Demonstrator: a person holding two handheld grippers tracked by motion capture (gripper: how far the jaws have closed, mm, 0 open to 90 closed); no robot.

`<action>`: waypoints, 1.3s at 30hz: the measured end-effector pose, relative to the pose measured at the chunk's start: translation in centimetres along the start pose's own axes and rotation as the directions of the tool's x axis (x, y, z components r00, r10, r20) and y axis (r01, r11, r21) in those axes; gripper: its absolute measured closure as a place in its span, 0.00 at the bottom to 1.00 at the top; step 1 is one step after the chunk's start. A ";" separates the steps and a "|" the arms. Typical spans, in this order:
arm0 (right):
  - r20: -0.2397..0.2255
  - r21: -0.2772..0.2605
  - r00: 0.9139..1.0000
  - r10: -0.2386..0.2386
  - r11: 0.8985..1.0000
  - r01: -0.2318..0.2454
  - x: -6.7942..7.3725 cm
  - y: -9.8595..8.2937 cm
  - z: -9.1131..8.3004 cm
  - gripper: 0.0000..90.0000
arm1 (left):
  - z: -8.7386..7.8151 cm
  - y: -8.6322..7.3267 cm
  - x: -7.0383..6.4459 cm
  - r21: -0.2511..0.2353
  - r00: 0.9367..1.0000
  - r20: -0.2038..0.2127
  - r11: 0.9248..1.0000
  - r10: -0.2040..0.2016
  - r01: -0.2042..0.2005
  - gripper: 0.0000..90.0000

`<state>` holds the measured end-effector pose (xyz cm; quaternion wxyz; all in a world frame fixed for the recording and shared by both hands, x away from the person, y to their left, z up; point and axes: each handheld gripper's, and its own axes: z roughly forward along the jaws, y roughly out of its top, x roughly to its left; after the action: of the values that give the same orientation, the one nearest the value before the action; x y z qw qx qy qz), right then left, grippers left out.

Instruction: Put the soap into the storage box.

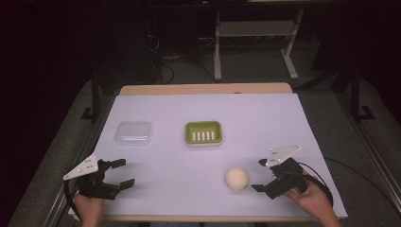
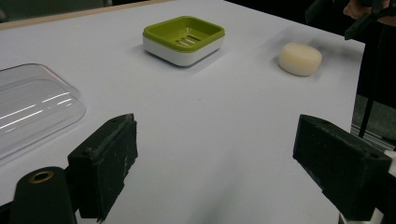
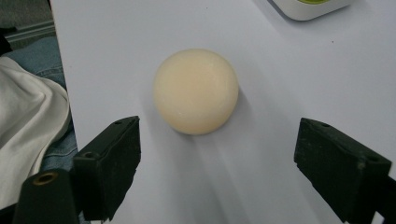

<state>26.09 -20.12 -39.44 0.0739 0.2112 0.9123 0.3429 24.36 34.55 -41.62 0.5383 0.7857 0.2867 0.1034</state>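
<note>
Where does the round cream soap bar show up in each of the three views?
High view: soap bar lies lower right of centre, just left of the open right gripper.
Left gripper view: soap bar at upper right, far off on the white sheet.
Right gripper view: soap bar centre, just ahead of the jaws.
Shared landmark: the green soap dish.

A round cream soap bar (image 3: 196, 91) lies flat on the white table sheet (image 3: 289, 70), just ahead of the right gripper (image 3: 217, 161), whose two black jaws stand wide apart, not touching it. At one o'clock, a white dish corner (image 3: 310, 7) shows.
</note>
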 end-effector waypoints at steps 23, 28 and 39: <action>-0.022 0.035 0.999 -0.041 0.999 0.041 0.1 2.0 1.7 0.15 | 0.0 0.0 0.0 0.006 1.000 -0.009 1.000 0.008 -0.007 0.15; -0.029 0.039 0.998 -0.048 0.998 0.049 0.1 2.4 1.9 0.15 | 0.0 0.0 0.0 0.005 1.000 -0.006 1.000 0.005 -0.005 0.15; -0.048 0.067 0.996 -0.078 0.995 0.081 0.1 3.2 3.2 0.15 | 0.1 0.0 0.0 0.004 1.000 -0.005 1.000 0.000 0.000 0.15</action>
<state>28.01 -16.04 -39.71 0.0594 0.1694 0.9326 0.3130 24.41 34.46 -41.70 0.5361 0.7864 0.2884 0.1047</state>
